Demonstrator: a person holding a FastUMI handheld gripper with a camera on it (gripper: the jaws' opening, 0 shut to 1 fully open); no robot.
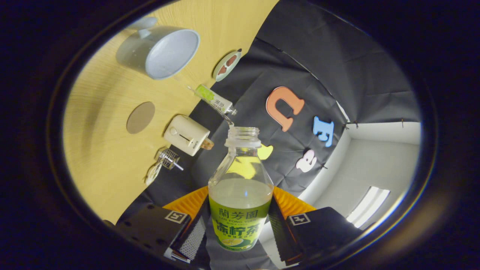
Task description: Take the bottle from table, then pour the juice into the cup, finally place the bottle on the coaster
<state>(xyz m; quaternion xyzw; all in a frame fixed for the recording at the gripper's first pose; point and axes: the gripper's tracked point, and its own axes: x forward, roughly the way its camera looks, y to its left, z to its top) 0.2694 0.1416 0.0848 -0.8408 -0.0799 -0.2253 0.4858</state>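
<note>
My gripper [240, 225] is shut on a clear uncapped bottle [240, 180] with a green and yellow label, and both fingers [195, 228] press on its lower body. Pale juice fills it to about the shoulder. The view is rolled, so the wooden table [97, 157] rises at the left of the bottle. A pale grey cup [161, 50] stands on it far beyond the fingers, its mouth facing me and looking empty. The round tan coaster [140, 117] lies flat between the cup and the bottle, with nothing on it.
A cream toaster-like box [186, 135] sits near the table's back edge. A small wire whisk [167, 160], a green and white tube [213, 99] and a small round dish [227, 65] lie along that edge. The booth's black cloth wall [337, 67] hangs behind the bottle.
</note>
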